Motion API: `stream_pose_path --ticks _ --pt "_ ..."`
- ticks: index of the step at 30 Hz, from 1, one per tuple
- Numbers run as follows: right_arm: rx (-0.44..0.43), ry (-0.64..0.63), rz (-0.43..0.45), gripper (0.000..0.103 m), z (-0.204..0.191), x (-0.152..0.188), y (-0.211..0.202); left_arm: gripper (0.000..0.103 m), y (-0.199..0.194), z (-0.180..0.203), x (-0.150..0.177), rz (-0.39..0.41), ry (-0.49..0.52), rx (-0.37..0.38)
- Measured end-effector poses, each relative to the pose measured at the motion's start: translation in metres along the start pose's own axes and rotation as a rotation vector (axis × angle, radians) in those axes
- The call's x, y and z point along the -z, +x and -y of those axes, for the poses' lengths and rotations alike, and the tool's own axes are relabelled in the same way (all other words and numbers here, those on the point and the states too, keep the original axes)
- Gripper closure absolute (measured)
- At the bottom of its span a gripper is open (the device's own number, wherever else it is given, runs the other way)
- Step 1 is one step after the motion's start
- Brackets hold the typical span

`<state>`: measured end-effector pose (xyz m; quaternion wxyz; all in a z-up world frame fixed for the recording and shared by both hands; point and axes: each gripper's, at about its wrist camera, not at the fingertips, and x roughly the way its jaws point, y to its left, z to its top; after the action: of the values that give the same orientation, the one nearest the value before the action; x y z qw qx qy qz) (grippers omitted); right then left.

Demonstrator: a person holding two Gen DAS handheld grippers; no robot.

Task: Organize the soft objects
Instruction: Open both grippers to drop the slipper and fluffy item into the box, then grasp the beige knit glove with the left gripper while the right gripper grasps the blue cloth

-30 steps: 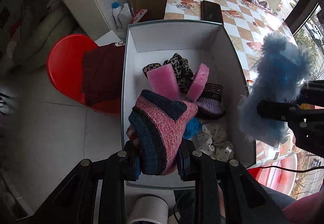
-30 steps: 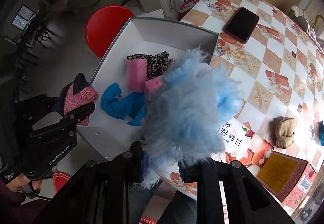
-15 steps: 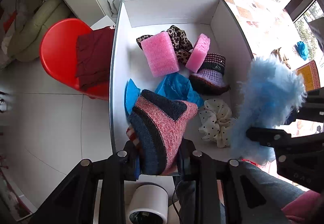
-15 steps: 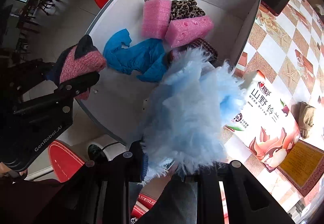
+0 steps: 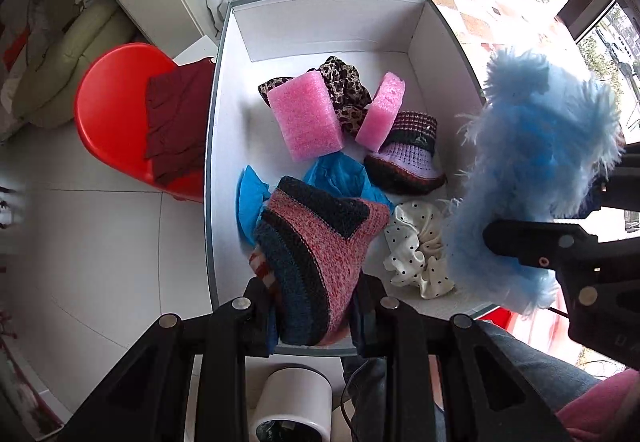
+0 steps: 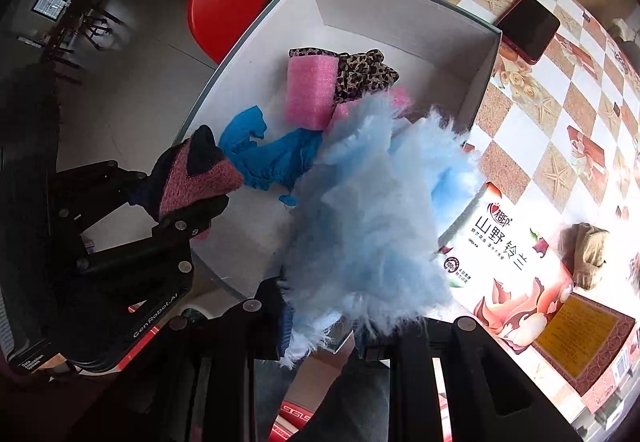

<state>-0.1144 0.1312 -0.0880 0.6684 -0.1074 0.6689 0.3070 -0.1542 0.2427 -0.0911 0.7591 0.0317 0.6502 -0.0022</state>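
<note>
A white box [image 5: 332,22] holds two pink foam blocks [image 5: 306,120], a leopard cloth [image 5: 344,82], a blue cloth [image 5: 340,174], a purple knitted hat [image 5: 408,158] and a dotted white scrunchie [image 5: 416,246]. My left gripper [image 5: 314,306] is shut on a pink and navy knitted piece [image 5: 320,242], held over the box's near left part. The same knitted piece [image 6: 192,174] shows in the right wrist view. My right gripper [image 6: 320,326] is shut on a fluffy light-blue object [image 6: 372,210], which hangs over the box's right wall [image 5: 536,170].
A red stool [image 5: 112,110] with a dark red cloth [image 5: 176,118] stands left of the box. On the checked table [image 6: 560,90] lie a phone [image 6: 528,26], a tissue pack [image 6: 508,254], a brown box [image 6: 580,338] and a beige cloth [image 6: 588,254]. A white cylinder [image 5: 294,398] stands below the box.
My right gripper has come down and in toward the box with the fluffy object. The left gripper has barely moved. Both grips are unchanged.
</note>
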Motion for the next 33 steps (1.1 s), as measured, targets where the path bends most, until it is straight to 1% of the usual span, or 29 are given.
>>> stream_pose_path --ticks 11,16,17,18,19,20,21,22,23,25,26,27,29,31,33 --pt "-0.003 0.000 0.002 0.078 -0.002 0.003 -0.005 0.073 0.002 0.000 -0.001 -0.011 0.006 0.002" --pt "-0.012 -0.001 0.011 0.078 -0.002 0.001 -0.009 0.067 0.000 0.002 -0.002 0.003 0.011 0.011" --pt "-0.016 -0.001 0.012 0.077 -0.002 0.001 -0.010 0.061 -0.001 0.002 -0.002 0.007 0.014 0.013" --pt "-0.022 0.001 0.012 0.072 -0.002 0.000 -0.010 0.054 -0.002 0.003 -0.003 0.010 0.016 0.016" --pt "-0.030 0.005 0.013 0.067 -0.001 0.000 -0.011 0.050 -0.002 0.003 -0.003 0.012 0.019 0.020" --pt "-0.035 0.012 0.014 0.049 0.000 -0.001 -0.012 0.042 -0.003 0.004 -0.003 0.016 0.021 0.024" --pt "-0.035 0.020 0.018 0.026 0.001 -0.001 -0.015 0.033 -0.005 0.004 -0.004 0.022 0.023 0.027" --pt "-0.031 0.031 0.028 0.017 0.003 -0.001 -0.018 0.027 -0.007 0.005 -0.005 0.030 0.022 0.027" --pt "-0.028 0.045 0.039 0.012 0.005 -0.001 -0.022 0.019 -0.009 0.005 -0.007 0.040 0.020 0.028" --pt "-0.026 0.081 0.053 0.012 0.014 -0.002 -0.031 0.018 -0.013 0.007 -0.012 0.048 0.020 0.036" --pt "-0.016 0.107 0.055 0.012 0.021 -0.002 -0.036 0.013 -0.016 0.008 -0.017 0.051 0.016 0.043" --pt "-0.008 0.142 0.058 0.012 0.029 -0.001 -0.042 0.009 -0.020 0.010 -0.022 0.058 0.012 0.058" --pt "-0.028 0.225 0.081 0.012 0.049 0.004 -0.061 0.009 -0.031 0.015 -0.035 0.078 0.017 0.109" --pt "-0.074 0.317 0.135 0.012 0.073 0.013 -0.087 0.008 -0.044 0.028 -0.053 0.100 0.044 0.142" --pt "-0.099 0.408 0.199 0.012 0.100 0.028 -0.118 0.000 -0.055 0.049 -0.074 0.116 0.095 0.159"
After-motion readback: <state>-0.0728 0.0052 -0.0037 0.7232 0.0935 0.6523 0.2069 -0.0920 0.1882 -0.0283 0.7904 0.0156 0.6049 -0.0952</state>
